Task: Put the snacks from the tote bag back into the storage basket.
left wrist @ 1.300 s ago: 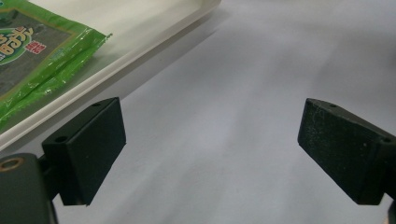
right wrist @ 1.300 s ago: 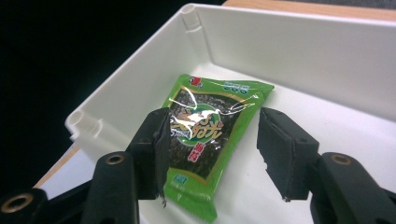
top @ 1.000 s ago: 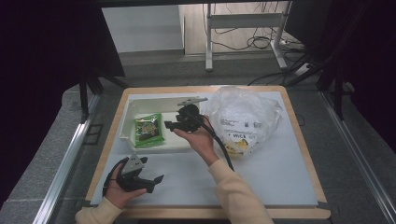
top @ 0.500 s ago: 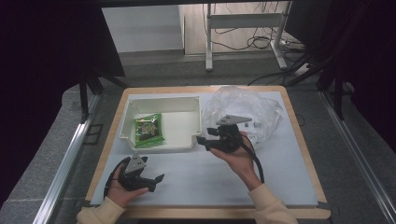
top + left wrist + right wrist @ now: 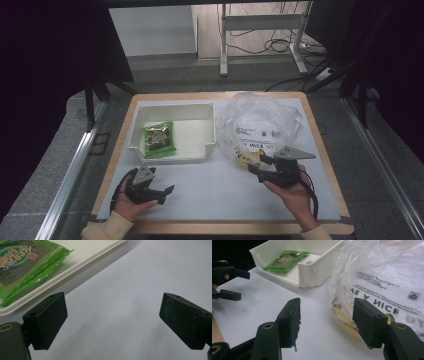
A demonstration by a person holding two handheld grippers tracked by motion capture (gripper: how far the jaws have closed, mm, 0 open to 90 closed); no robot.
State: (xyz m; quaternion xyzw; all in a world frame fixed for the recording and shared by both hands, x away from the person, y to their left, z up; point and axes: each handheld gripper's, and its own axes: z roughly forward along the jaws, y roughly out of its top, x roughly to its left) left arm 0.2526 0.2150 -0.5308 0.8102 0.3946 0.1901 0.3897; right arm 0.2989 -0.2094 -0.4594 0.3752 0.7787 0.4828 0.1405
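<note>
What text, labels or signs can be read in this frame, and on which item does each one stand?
"VE A NICE": large black letters on the crumpled clear plastic bag, partly cut by folds.
Small black lines and a square sign above them on the same bag: too small to read.
"5" and script in white and red on the green foil snack packet in the white plastic tray: script blurred, not readable.

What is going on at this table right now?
A person holds a gripper in each hand over a white table. The right gripper, open and empty, points at the edge of a clear plastic bag with yellow items inside. The left gripper, also open, rests near the front edge. A green snack packet lies in the white bin.
</note>
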